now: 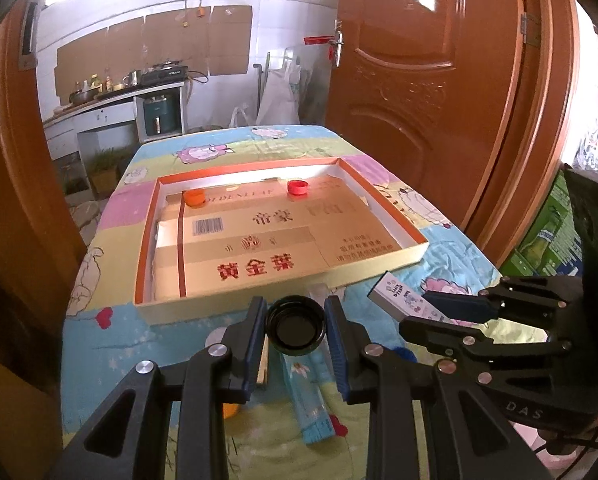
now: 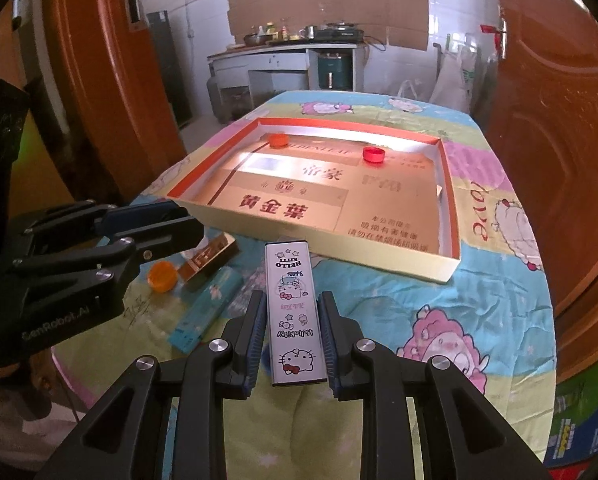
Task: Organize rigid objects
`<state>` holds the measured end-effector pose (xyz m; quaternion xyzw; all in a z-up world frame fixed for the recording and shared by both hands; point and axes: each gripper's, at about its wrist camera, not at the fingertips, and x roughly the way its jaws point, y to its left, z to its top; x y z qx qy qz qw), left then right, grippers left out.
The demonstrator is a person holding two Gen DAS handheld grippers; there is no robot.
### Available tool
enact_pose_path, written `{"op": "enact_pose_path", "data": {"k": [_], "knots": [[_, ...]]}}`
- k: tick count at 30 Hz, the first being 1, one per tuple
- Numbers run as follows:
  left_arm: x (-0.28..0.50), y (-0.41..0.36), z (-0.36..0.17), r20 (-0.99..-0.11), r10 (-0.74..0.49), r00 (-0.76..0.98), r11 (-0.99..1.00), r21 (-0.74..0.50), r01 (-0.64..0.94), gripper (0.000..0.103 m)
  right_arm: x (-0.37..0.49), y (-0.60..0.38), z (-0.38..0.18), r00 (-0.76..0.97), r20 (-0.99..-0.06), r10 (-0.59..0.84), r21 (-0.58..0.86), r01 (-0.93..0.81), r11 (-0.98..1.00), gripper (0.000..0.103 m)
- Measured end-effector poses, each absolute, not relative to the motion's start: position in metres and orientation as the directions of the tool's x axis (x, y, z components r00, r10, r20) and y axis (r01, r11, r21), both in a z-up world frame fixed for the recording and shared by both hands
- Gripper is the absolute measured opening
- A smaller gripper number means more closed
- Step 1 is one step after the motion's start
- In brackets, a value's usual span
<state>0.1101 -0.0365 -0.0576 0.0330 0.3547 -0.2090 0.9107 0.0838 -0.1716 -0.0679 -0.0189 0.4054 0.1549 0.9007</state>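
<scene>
- Two items are being carried, just short of the shallow box [image 1: 379,268]: a black cap [image 1: 296,326] and a Hello Kitty case [image 2: 295,316].
- The left gripper [image 1: 295,336] is clamping the cap; the right gripper [image 2: 295,336] is pinching the case.
- Next, I judge, both are needing lowering inside, clear of the orange cap [image 1: 194,197] and red cap [image 1: 298,187].

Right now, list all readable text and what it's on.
"HELLO KITTY": white box in right gripper.
"黄金葉", "帝豪": cardboard lining the tray.
"love": tablecloth.
"DAS": right gripper body, left wrist view.
"GenRobot.AI": left gripper body.
Barcode digits, tray fine print: unreadable.
</scene>
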Motion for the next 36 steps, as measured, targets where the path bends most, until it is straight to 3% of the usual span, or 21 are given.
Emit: {"op": "enact_pose_path", "data": {"k": [36], "knots": [[0.221,-0.05,-0.046,-0.687,-0.244,0.685,0.957,-0.055,0.286,0.03,0.178,-0.202,-0.042,0.688,-0.693,0.215,0.071,-0.232,0.97,0.027]]}}
